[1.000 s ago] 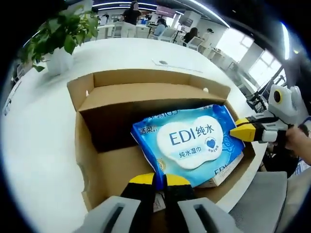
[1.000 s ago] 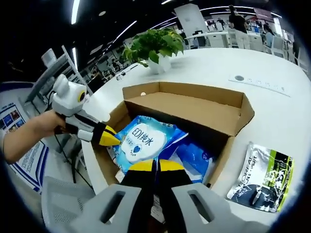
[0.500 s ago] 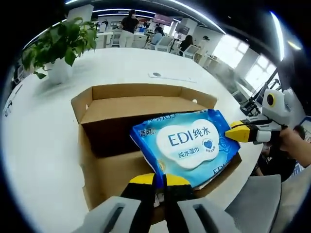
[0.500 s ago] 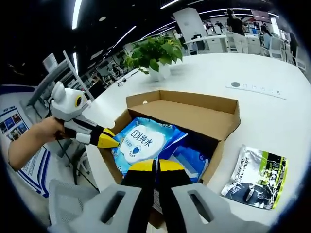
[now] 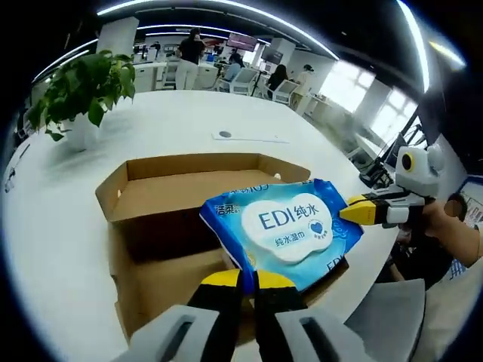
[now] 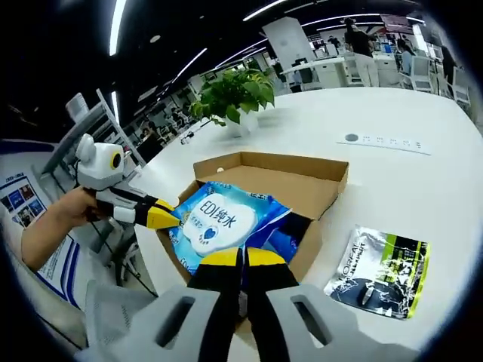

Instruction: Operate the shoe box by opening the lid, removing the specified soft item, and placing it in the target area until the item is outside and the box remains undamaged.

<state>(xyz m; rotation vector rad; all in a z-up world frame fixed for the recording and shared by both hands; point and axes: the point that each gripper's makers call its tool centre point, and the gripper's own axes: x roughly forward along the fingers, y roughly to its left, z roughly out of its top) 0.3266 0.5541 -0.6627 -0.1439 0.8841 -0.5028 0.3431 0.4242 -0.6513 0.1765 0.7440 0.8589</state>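
A blue pack of wet wipes (image 5: pixel 290 226) with a white label hangs above the open cardboard shoe box (image 5: pixel 173 197), held at two opposite edges. My left gripper (image 5: pixel 249 280) is shut on its near corner. My right gripper (image 5: pixel 361 213) comes in from the right and is shut on the far edge. In the right gripper view the same pack (image 6: pixel 215 220) sits over the box (image 6: pixel 306 185), between my right gripper (image 6: pixel 241 259) and my left gripper (image 6: pixel 160 217). A second, darker blue pack (image 6: pixel 285 228) lies lower in the box.
The box stands near the edge of a white round table (image 5: pixel 53 226). A potted plant (image 5: pixel 83 87) is behind it. A silver, green and black sachet (image 6: pixel 377 268) lies on the table beside the box. A grey chair (image 5: pixel 385 317) is past the table edge.
The pack has risen out of the box with both grippers still shut on it. The box looks smaller and lower in both views.
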